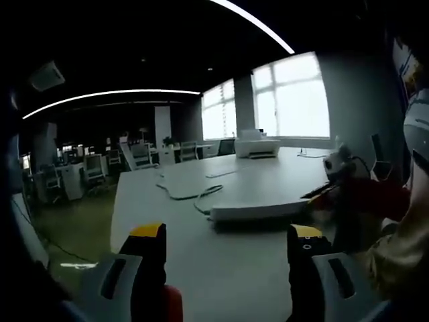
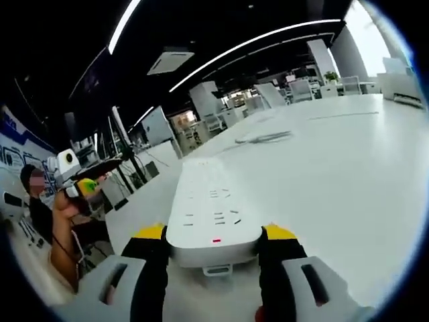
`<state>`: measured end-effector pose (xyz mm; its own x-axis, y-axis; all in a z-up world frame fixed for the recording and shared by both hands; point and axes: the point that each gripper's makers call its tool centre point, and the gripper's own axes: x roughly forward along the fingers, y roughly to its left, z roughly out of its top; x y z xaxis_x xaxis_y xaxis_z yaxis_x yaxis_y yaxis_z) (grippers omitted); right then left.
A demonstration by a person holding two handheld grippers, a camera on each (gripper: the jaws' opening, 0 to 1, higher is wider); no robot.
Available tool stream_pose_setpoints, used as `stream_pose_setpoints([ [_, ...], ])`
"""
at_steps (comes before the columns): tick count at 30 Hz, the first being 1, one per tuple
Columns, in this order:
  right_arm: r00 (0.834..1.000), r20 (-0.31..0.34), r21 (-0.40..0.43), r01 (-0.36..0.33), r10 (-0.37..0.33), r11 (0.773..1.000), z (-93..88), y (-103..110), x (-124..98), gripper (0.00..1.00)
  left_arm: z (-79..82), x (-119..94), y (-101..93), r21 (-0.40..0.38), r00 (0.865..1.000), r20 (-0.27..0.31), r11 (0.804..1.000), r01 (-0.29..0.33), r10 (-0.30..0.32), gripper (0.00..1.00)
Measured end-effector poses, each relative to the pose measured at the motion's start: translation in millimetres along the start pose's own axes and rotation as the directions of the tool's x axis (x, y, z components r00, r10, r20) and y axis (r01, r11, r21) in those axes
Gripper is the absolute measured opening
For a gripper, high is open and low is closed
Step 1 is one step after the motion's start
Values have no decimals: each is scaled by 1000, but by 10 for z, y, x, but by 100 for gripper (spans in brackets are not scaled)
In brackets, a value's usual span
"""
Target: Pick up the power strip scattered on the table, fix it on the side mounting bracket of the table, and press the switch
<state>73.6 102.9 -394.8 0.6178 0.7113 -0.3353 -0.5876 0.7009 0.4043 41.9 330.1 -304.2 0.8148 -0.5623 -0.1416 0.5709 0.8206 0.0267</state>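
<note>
The long white power strip (image 2: 213, 204) is held by its near end between the yellow-tipped jaws of the right gripper (image 2: 213, 236). I think it is held by the end so the rest can stick out and be guided to the bracket at the table's side. A small red mark glows on the end nearest the jaws. The strip's far end reaches out over the white table (image 2: 348, 174), and its cable (image 2: 263, 137) lies in loops farther back. The right fingers (image 2: 153, 233) press on both sides of the strip, so they are closed around it.

In the left gripper view the strip (image 1: 261, 208) sits at the table edge, with the right gripper (image 1: 335, 176) at its end. The left gripper (image 1: 228, 236) hangs near, its jaws wide apart with nothing in them. It looks ready to help. A printer (image 1: 257, 145) stands far back.
</note>
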Motion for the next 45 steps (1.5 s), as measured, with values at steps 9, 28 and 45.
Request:
stream_pose_setpoints([
  [9, 1000, 9, 44, -4, 4, 999, 28, 23, 4, 49, -9, -3, -16, -108, 1000, 14, 994, 0, 2, 78],
  [28, 1000, -11, 51, 6, -5, 999, -30, 76, -6, 49, 77, 205, -337, -523, 991, 63, 842, 137, -122, 82],
  [45, 1000, 1, 43, 10, -10, 999, 5, 97, -35, 49, 96, 260, -322, -788, 981, 151, 584, 192, -119, 87],
])
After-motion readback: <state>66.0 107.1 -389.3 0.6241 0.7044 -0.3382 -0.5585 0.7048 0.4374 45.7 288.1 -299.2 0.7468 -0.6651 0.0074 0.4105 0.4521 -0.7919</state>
